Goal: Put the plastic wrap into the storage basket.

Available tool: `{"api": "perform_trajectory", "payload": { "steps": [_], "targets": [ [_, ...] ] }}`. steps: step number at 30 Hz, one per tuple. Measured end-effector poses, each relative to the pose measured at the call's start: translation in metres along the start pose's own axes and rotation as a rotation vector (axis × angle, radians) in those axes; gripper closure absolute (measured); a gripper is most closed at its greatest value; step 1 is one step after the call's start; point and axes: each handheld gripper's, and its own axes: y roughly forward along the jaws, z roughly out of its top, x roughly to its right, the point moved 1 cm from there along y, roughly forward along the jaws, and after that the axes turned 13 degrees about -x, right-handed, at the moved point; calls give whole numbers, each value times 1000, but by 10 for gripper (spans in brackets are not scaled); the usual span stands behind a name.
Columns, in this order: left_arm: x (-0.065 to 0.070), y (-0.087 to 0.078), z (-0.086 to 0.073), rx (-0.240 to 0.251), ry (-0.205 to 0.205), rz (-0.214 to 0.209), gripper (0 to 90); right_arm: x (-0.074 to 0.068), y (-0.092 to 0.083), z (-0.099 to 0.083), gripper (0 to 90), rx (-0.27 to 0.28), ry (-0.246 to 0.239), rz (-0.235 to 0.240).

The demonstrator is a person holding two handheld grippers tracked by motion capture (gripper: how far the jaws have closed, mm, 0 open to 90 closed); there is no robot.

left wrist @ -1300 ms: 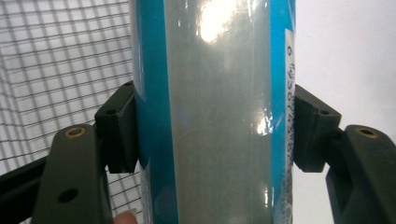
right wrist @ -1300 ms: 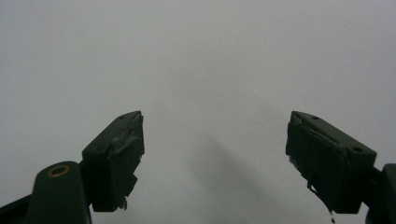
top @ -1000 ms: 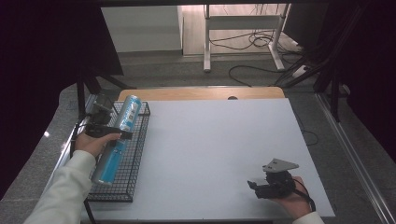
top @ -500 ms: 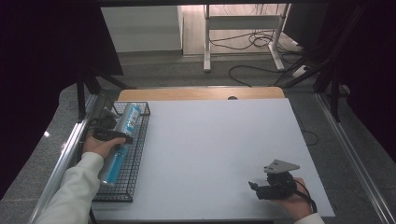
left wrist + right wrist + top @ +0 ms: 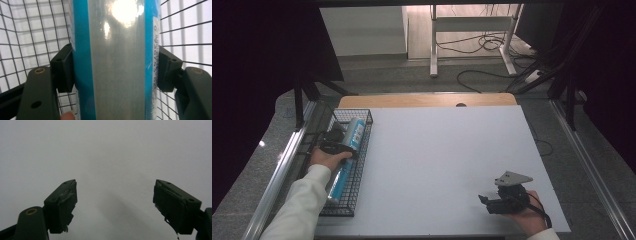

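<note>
At the left edge of the white bench (image 5: 442,165) stands a black wire-mesh basket (image 5: 361,165). Inside it lies a long cylindrical can with a silver and bright blue label (image 5: 349,145), running along the basket's length. The left tool (image 5: 336,141) reaches down into the basket and is clamped across the can; in the left gripper view both pads press its sides (image 5: 117,62). Well apart, near the bench's front right corner, the right tool (image 5: 487,202) rests in the person's hand with its jaws spread wide over bare white surface, holding nothing.
</note>
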Motion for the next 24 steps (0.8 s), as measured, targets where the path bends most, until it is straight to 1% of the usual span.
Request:
{"api": "perform_trajectory", "payload": {
  "steps": [1,2,3,4,5,8,10,12,14,16,18,19,21,24],
  "targets": [
    [1,1,0,3,0,11,312,0,0,0,199,0,0,0],
    [3,-2,-1,50,-13,7,302,0,0,0,198,0,-1,0],
    [3,-2,-1,50,-13,7,281,0,0,0,198,0,-1,0],
    [3,-11,-3,95,-17,0,255,0,-1,-1,198,-1,-3,-2],
    [5,-21,-4,122,-9,1,255,0,-1,-1,198,-1,-3,-2],
    [13,-42,-8,176,20,6,187,-1,-1,-1,198,-1,-4,-3],
    [17,-50,-10,194,38,-2,174,-1,-1,-1,198,0,-5,-3],
    [19,-54,-14,214,58,-21,163,-1,-2,-1,197,0,-6,-5],
    [21,-57,-17,230,74,-33,155,-1,-2,-1,197,1,-6,-6],
    [22,-59,-22,254,102,-60,150,-1,-2,-1,197,1,-4,-4],
    [24,-62,-28,281,114,-82,151,0,-1,-1,197,-2,-6,-2],
    [25,-63,-32,291,129,-97,151,0,-1,-2,197,-4,-6,-3],
    [30,-66,-39,309,159,-115,152,0,-1,-2,197,-3,-6,-5],
    [38,-68,-47,328,193,-132,153,0,-2,-1,197,0,-1,-7]
  ]
}}
